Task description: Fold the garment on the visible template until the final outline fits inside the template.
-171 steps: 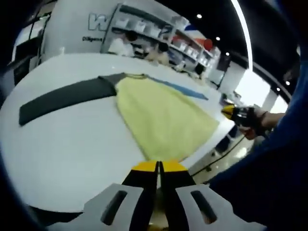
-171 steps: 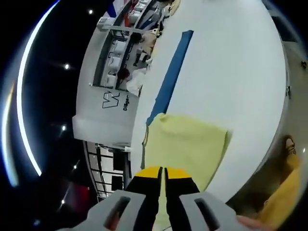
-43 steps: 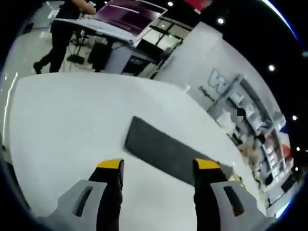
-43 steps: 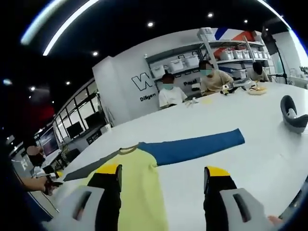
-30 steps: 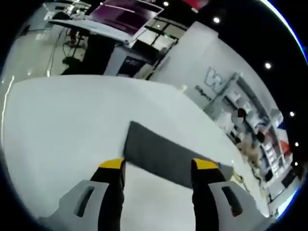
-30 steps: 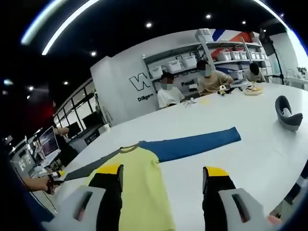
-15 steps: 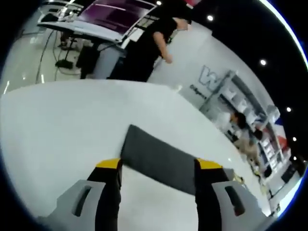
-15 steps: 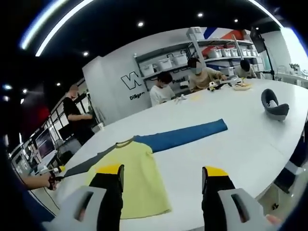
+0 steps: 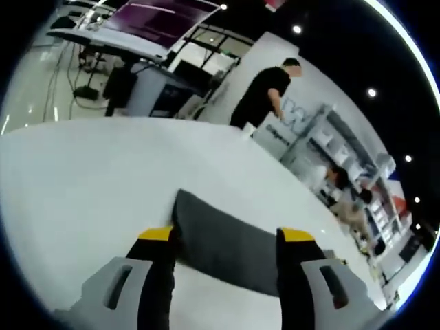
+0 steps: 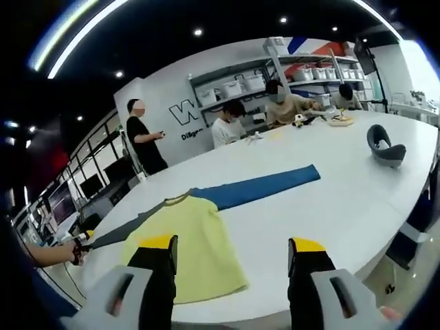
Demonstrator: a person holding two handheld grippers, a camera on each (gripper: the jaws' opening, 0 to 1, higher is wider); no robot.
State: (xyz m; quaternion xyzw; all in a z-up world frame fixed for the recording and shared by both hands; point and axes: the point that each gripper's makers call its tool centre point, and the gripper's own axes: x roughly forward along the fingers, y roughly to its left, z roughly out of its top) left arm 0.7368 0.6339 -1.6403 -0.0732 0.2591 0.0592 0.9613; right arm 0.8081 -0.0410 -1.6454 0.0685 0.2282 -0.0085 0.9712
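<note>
One long white table (image 10: 357,179) carries a single garment: a yellow-bodied shirt (image 10: 189,244) with two sleeves, one blue (image 10: 258,187) and one dark grey (image 9: 223,244). One dark curved object (image 10: 385,146) sits well apart from it. Three people (image 10: 292,100) sit at the far edge and one person in black (image 10: 143,137) stands nearby. Two grippers work here, the left gripper (image 9: 223,237) and the right gripper (image 10: 234,244), each with two yellow-tipped jaws spread apart.

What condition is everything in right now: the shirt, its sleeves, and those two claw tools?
Garment: spread flat on the white table, unfolded.
Blue sleeve: stretched straight out.
Grey sleeve: stretched out flat, its end between the left jaws.
Left gripper: open, holding nothing.
Right gripper: open, holding nothing.
</note>
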